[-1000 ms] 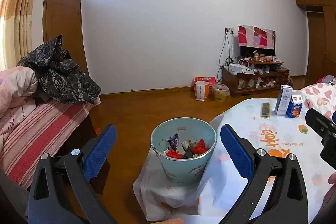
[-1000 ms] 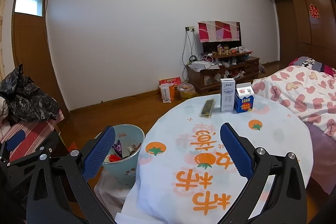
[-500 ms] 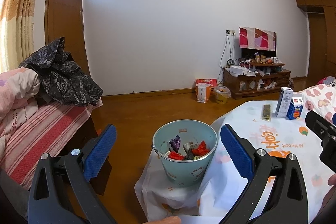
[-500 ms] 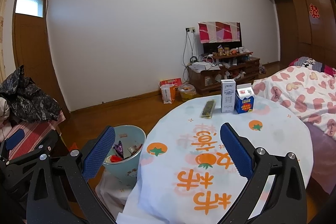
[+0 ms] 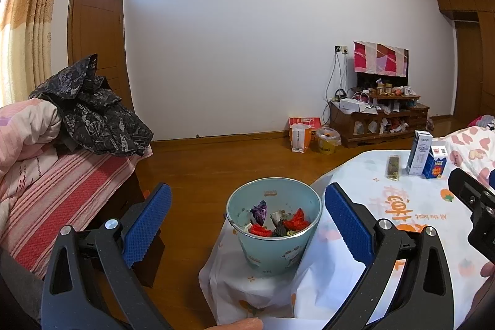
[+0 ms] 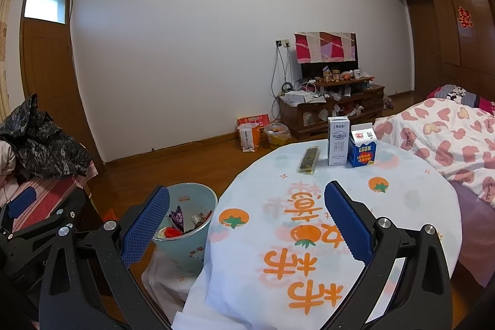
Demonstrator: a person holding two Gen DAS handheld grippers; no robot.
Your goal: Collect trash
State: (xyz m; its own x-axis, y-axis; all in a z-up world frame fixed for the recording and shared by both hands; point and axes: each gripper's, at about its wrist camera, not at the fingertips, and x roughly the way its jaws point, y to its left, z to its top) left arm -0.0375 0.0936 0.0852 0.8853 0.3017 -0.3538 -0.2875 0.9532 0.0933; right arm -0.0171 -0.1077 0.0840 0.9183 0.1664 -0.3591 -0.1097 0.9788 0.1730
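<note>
Trash waits for you on the round table [image 6: 411,206], far from both of your claws: a flat green wrapper [image 6: 308,160], a tall white carton [image 6: 338,140] standing up, and a small blue carton [image 6: 362,149] standing just beside it. The wrapper lies flat a little to the left of the tall carton. All three sit near the far edge of the table, which has a white cloth with orange fruit pictures on it. Your right claw [image 6: 247,218] hangs above the near part of the table with its blue pads [image 6: 346,217] spread wide apart, and it holds nothing. Your left claw [image 5: 247,221] is spread wide too, and it holds nothing. In the left view, the light blue bin [image 5: 272,240] sits between the two pads [image 5: 148,225], but farther away, so they do not touch it. The bin stands just beside the left edge of the table on something covered by white cloth. Inside the bin you can see red scraps [image 5: 297,218], a purple scrap [image 5: 259,210] and some dark bits. The left view also shows the three things on the table, off to the right and well apart from the bin. On your far left is a seat with a red striped cover [image 5: 62,194] and a black jacket [image 5: 92,116] piled on it.
</note>
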